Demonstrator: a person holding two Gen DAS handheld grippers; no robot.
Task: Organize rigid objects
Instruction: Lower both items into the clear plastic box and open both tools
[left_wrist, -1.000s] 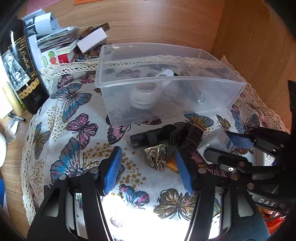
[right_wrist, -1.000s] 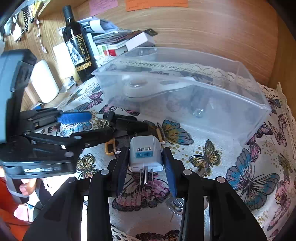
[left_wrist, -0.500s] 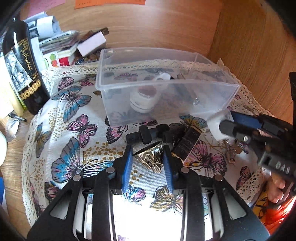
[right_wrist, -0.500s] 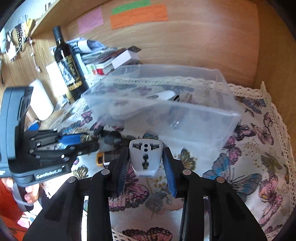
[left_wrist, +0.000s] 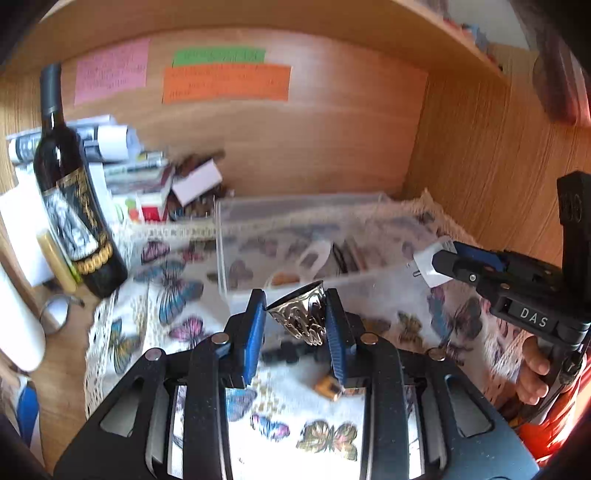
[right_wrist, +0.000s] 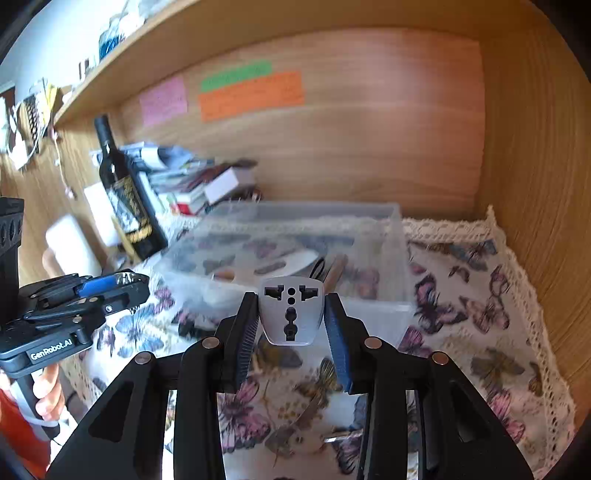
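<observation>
Right gripper (right_wrist: 291, 325) grips adapter (right_wrist: 291, 312) before bin rim (right_wrist: 373, 304).

Warm daylight, motion blur, fisheye bending, dark corners

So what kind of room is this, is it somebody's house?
Probably a home, at a wooden desk nook under a shelf. Sticky notes hang on the back wall, a wine bottle stands beside a messy pile of books, and a butterfly tablecloth covers the top.
</observation>
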